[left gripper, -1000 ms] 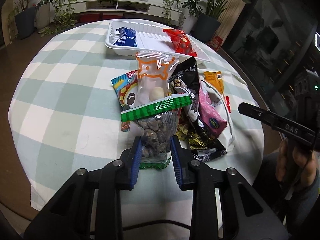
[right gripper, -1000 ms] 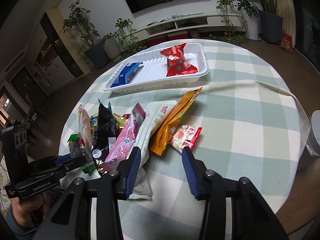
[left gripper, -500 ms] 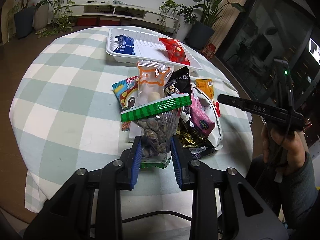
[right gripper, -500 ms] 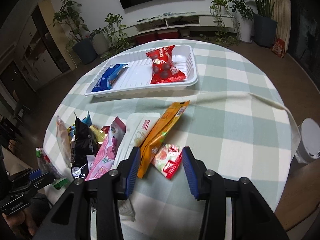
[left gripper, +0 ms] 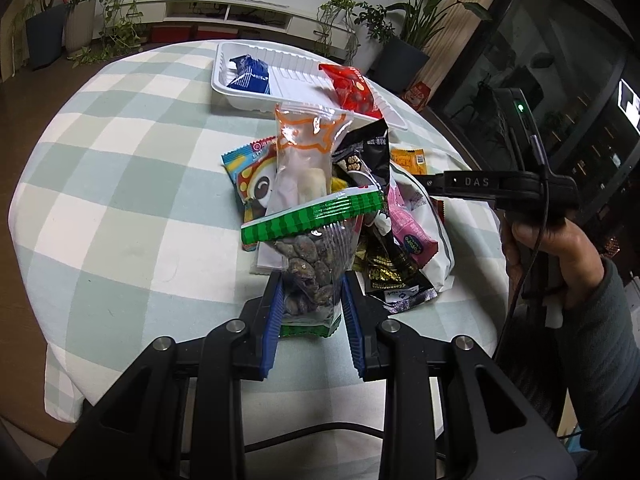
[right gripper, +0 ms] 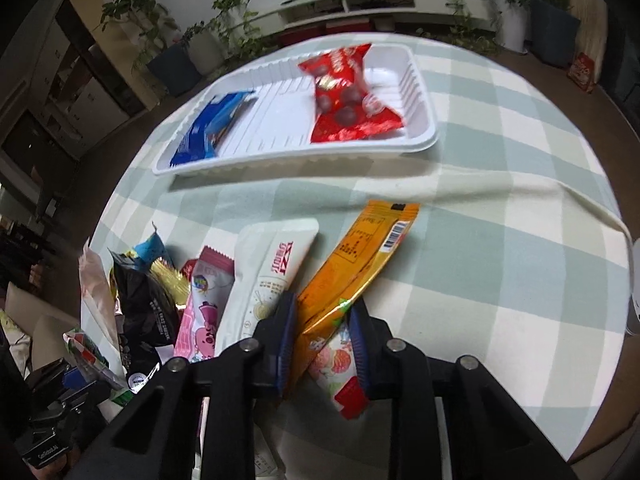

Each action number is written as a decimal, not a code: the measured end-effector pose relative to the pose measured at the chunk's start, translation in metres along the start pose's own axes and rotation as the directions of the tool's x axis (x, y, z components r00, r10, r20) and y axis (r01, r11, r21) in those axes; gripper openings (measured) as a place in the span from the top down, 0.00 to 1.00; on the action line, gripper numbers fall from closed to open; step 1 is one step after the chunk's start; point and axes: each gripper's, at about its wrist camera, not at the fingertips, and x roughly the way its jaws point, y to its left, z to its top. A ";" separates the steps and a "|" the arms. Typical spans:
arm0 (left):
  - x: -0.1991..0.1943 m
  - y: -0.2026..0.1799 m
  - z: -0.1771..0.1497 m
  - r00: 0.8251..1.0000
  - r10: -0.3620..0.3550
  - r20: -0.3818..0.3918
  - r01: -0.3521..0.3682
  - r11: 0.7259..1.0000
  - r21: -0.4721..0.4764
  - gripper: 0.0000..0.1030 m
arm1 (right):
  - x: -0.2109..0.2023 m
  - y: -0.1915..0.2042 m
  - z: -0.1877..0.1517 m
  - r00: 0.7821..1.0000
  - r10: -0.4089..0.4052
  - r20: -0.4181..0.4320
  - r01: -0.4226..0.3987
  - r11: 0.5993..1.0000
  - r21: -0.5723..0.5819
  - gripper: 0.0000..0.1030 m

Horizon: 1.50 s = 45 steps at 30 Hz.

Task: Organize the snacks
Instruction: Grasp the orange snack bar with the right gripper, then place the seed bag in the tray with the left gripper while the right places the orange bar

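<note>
Over the pile, right gripper (right gripper: 322, 316) jaws have just closed on the orange packet (right gripper: 356, 264); left gripper (left gripper: 312, 300) still clamps the nut bag (left gripper: 310, 264).

Both wrist cams look steeply down along their claws, close over the table. Shared ahead of each: snack pile (left gripper: 360, 208), white tray (right gripper: 288, 128) beyond.
</note>
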 end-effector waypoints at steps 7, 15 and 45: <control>0.002 0.005 0.000 1.000 0.000 0.004 0.000 1.000 -0.013 0.74 | 0.000 0.002 -0.003 0.999 0.018 0.030 -0.017 1.000 -0.020 0.83; 0.000 0.006 0.000 1.000 -0.014 0.011 0.014 1.000 -0.022 0.74 | -0.018 -0.005 -0.008 0.992 0.077 0.102 -0.080 0.997 0.022 0.93; -0.029 0.012 0.193 0.991 -0.081 0.105 0.075 0.995 0.058 0.74 | -0.105 0.021 0.110 0.928 0.264 0.265 -0.263 0.964 -0.039 0.94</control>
